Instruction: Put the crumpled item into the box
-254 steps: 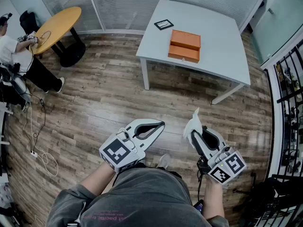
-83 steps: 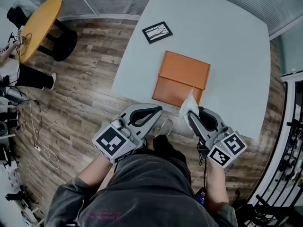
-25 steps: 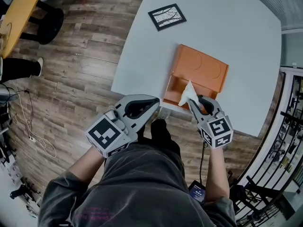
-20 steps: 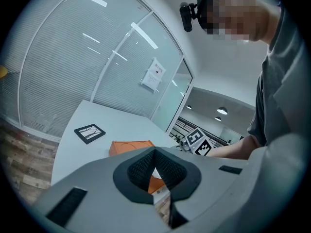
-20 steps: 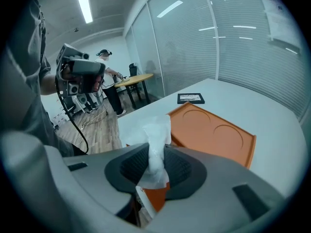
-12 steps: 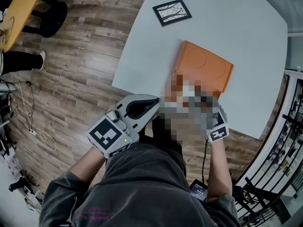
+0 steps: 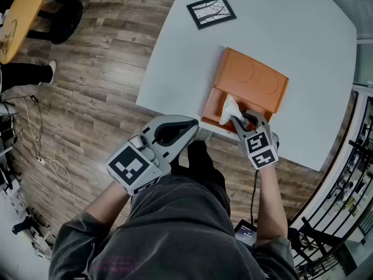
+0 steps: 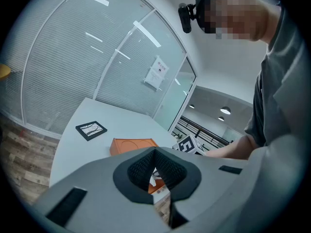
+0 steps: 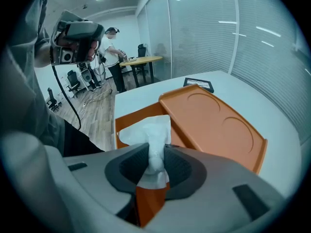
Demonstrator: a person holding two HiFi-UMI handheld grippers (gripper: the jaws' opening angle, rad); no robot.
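An orange box [image 7: 217, 100] lies open at the near edge of the white table [image 7: 175, 57], its lid [image 7: 254, 76] folded back on the far side. My right gripper [image 7: 238, 120] is shut on a crumpled white tissue [image 7: 229, 109] and holds it over the open half of the box. In the right gripper view the tissue [image 9: 148, 130] sticks out between the pads above the box [image 9: 130, 119]. Whether it touches the box floor I cannot tell. My left gripper [image 7: 193, 123] hangs shut and empty off the table's near edge, left of the box.
A small black-framed picture [image 7: 211, 11] lies on the far part of the table. A round wooden table [image 7: 20, 16] stands at the far left with a person beside it. A cable [image 7: 46, 162] trails on the wood floor. A black railing [image 7: 355, 174] runs along the right.
My right gripper has sunk with the tissue towards the open box and rolled a little. The left gripper has kept still.
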